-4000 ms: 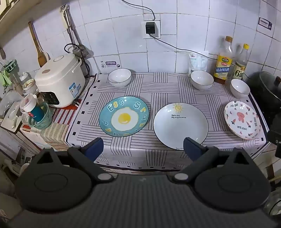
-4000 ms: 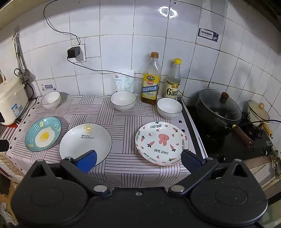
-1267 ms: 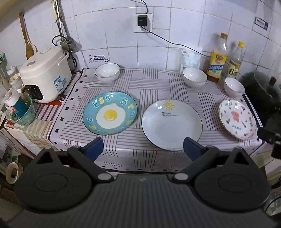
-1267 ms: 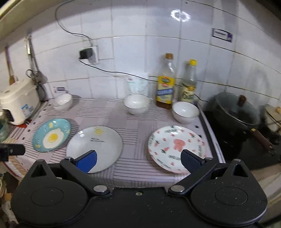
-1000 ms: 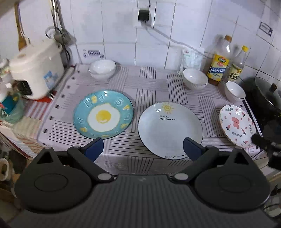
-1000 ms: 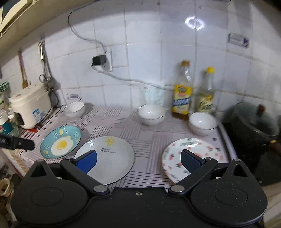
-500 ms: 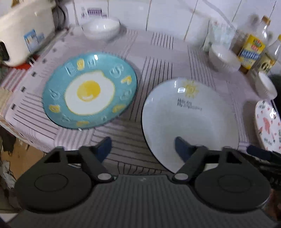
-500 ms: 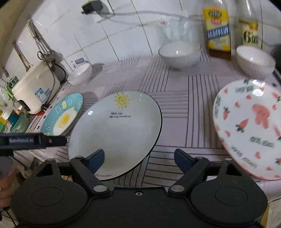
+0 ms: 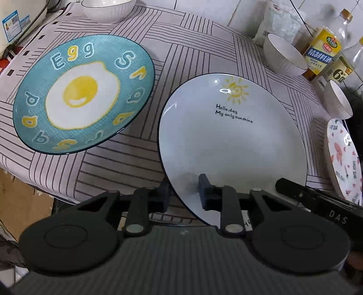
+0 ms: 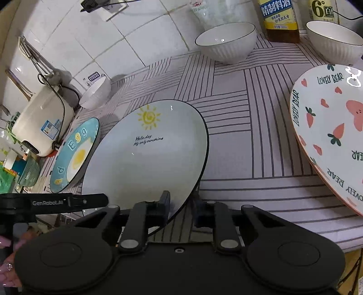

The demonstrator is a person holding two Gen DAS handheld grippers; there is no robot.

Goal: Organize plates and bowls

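Note:
The white sun plate [image 9: 231, 140] lies in the middle of the striped cloth; it also shows in the right wrist view [image 10: 145, 156]. My left gripper [image 9: 185, 195] is shut on its near rim, one finger under and one on top. My right gripper [image 10: 181, 207] is shut on the same near rim, further right. The blue egg plate [image 9: 84, 93] lies to its left, also in the right wrist view [image 10: 74, 154]. The pink bear plate [image 10: 331, 133] lies to the right. Three white bowls [image 10: 225, 40] [image 10: 335, 40] [image 10: 95, 93] stand along the back.
A rice cooker [image 10: 40, 122] stands at the far left by the wall. Two bottles [image 9: 322, 52] stand at the back right, with a white bag [image 9: 279, 18] beside them. The cloth's front edge [image 9: 56, 192] hangs over the counter.
Both grippers have moved down and forward to the white plate's near rim and closed on it. They were open and above the counter before.

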